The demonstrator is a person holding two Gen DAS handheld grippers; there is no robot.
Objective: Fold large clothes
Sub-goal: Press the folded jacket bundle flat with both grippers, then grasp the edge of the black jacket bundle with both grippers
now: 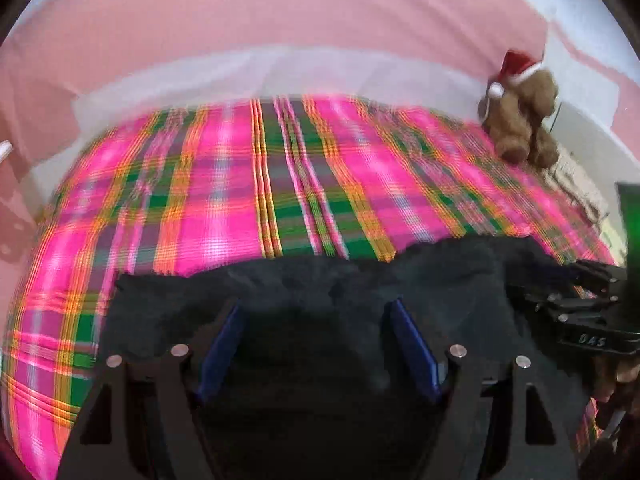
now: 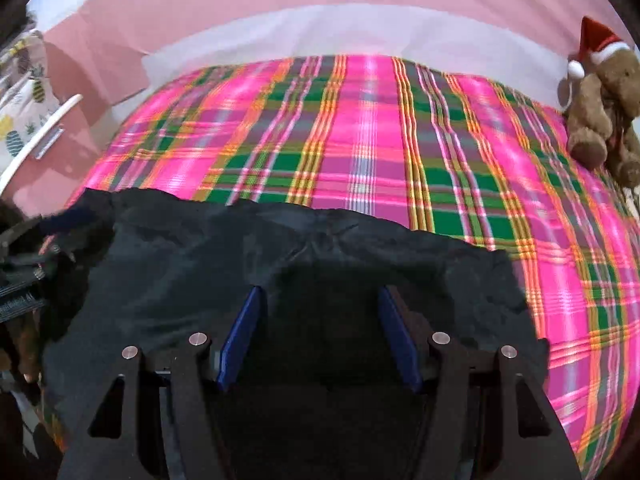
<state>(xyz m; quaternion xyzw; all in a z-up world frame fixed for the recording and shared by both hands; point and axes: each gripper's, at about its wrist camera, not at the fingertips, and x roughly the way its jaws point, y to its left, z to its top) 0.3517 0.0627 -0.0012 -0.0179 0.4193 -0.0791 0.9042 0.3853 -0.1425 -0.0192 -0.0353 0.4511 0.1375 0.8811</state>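
I had the left gripper (image 1: pixel 316 312) above the dark garment (image 1: pixel 304 284), its blue pads (image 1: pixel 224 344) standing wide with nothing pinched between them. The right gripper (image 2: pixel 320 300) stood just as wide over the same dark garment (image 2: pixel 280 248), gripping nothing. The garment lay on the near part of the plaid bedspread (image 2: pixel 380 128). A teddy bear (image 2: pixel 604 108) in a Santa hat sat at the far right corner.

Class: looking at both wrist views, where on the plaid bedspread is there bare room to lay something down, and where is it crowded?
Free: the plaid bedspread between the dark garment and the white strip. Crowded: the corner with the teddy bear, and the near edge under both grippers.
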